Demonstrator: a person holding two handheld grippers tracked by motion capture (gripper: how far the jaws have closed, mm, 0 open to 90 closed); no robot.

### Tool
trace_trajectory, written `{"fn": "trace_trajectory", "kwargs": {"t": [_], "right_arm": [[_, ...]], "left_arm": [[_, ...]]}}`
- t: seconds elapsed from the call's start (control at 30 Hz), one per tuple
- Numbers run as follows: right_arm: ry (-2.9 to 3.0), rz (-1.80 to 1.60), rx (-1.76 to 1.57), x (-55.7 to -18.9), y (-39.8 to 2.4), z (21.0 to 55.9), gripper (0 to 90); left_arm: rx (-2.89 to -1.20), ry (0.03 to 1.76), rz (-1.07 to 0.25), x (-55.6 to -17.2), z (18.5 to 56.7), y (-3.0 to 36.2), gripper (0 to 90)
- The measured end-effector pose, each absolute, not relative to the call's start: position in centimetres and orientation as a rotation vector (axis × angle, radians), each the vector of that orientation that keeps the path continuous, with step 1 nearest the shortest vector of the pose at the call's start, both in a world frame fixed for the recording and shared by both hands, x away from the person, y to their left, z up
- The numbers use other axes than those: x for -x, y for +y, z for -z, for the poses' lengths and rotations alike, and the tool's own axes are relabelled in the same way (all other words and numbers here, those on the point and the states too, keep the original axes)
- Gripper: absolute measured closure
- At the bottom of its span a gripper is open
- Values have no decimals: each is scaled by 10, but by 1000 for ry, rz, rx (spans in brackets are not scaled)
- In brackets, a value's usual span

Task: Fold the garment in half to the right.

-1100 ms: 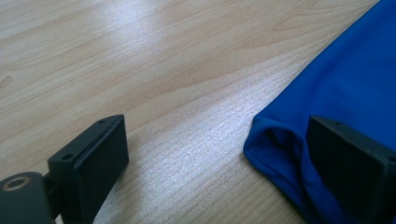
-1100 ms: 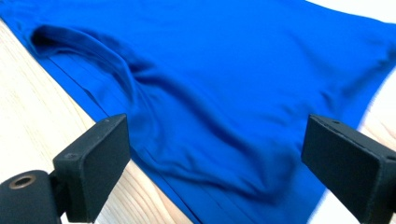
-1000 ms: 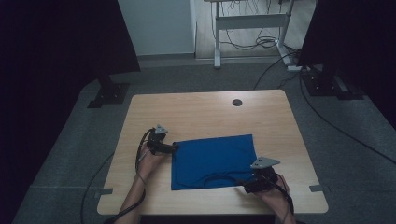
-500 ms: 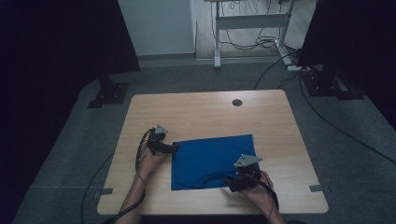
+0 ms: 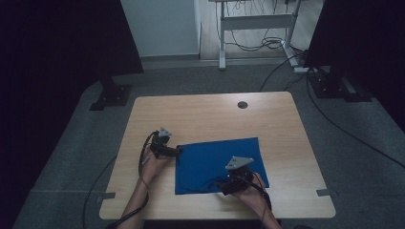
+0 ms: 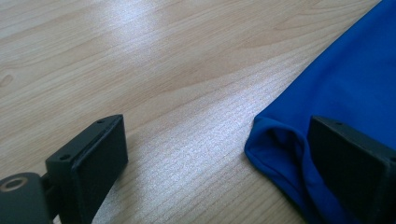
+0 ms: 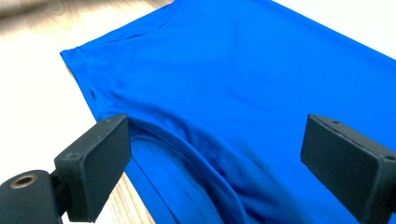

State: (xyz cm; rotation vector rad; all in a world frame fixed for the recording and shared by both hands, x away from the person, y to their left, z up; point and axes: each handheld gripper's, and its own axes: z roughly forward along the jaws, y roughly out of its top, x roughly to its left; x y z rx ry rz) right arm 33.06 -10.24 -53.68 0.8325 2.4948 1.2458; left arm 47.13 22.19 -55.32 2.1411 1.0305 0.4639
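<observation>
A blue cloth [image 5: 210,162] lies spread flat on the near half of the wooden table [image 5: 205,114]. My left gripper [image 5: 177,151] is at the cloth's far left corner, open, with that folded corner [image 6: 280,149] lying just inside its right jaw. My right gripper [image 5: 220,185] hovers over the cloth's near edge, open, its jaws wide above a raised fold [image 7: 196,154] in the fabric [image 7: 243,84]. Neither gripper holds the cloth.
A small dark round hole [image 5: 242,104] sits near the table's far edge. Dark stands [image 5: 111,93] and cables [image 5: 267,45] are on the floor beyond the table. Bare wood [image 6: 140,56] stretches to the left of the cloth.
My right gripper has moved left along the cloth's near edge, from near its right corner toward the middle. The left gripper has stayed at the far left corner.
</observation>
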Motion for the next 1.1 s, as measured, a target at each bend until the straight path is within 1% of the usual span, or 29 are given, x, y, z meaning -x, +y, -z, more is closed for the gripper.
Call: {"fn": "trace_trajectory", "kwargs": {"t": [0.6,0.77,1.1], "right_arm": [[2555,-1242,-716,-330,-52,541,85],[2557,-1258,-687,-329,-39,541,101],[2567,-1266,-633,-324,-9,540,94]], "left_arm": [[-2141,1033,-464,-471,553,222,61],[-2140,1033,-463,-471,553,222,60],[-2144,1030,-461,-471,553,222,55]]}}
